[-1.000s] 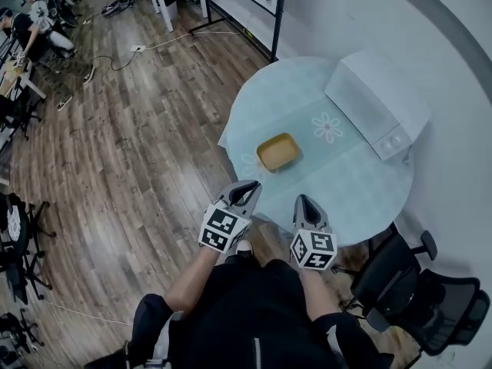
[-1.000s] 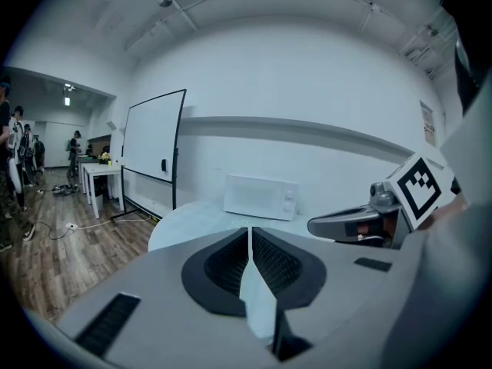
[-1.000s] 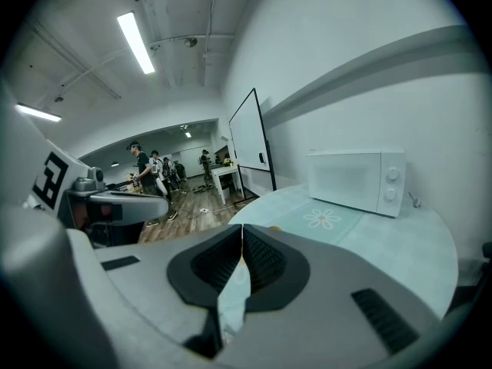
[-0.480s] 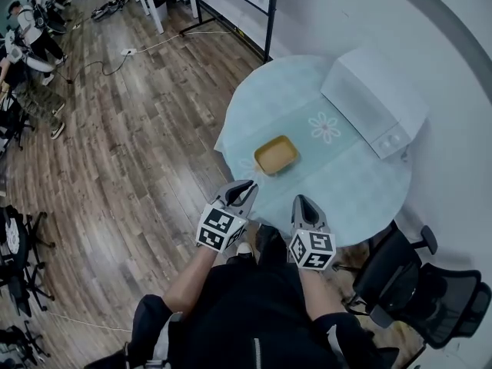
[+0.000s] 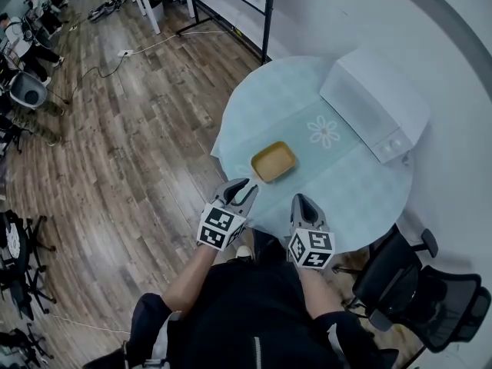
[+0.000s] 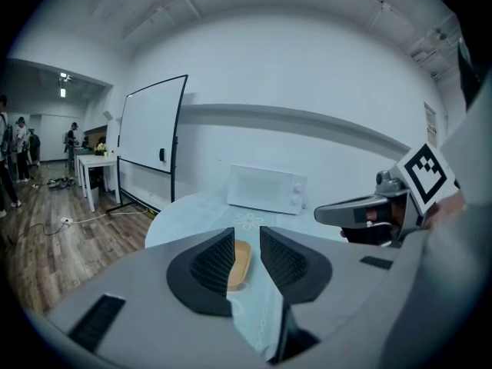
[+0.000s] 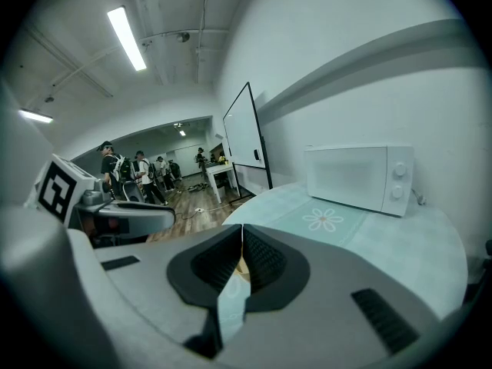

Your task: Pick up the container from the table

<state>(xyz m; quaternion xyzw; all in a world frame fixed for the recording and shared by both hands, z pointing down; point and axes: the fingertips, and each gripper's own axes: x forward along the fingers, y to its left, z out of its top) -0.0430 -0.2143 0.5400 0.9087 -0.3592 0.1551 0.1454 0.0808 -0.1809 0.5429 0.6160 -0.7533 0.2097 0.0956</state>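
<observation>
A shallow yellow container (image 5: 274, 162) sits on the round pale-blue table (image 5: 361, 194), near its front-left edge. My left gripper (image 5: 244, 188) hovers just short of that edge, nearer to me than the container, and its jaws are opening with nothing held. In the left gripper view the container (image 6: 241, 263) shows through the gap, well ahead of the left gripper (image 6: 247, 246). My right gripper (image 5: 301, 201) is shut and empty, over the table's near edge to the container's right. In the right gripper view its pads (image 7: 261, 261) meet, with a sliver of the container (image 7: 243, 266) behind them.
A white microwave (image 5: 377, 102) stands at the table's far right by the wall. A black office chair (image 5: 407, 283) is at the lower right. A whiteboard on a stand (image 5: 265, 14) is beyond the table. People sit at desks far left (image 5: 23, 37).
The left gripper's jaws have gone from shut to parted. Both grippers have crept a little closer to the table's edge and the container.
</observation>
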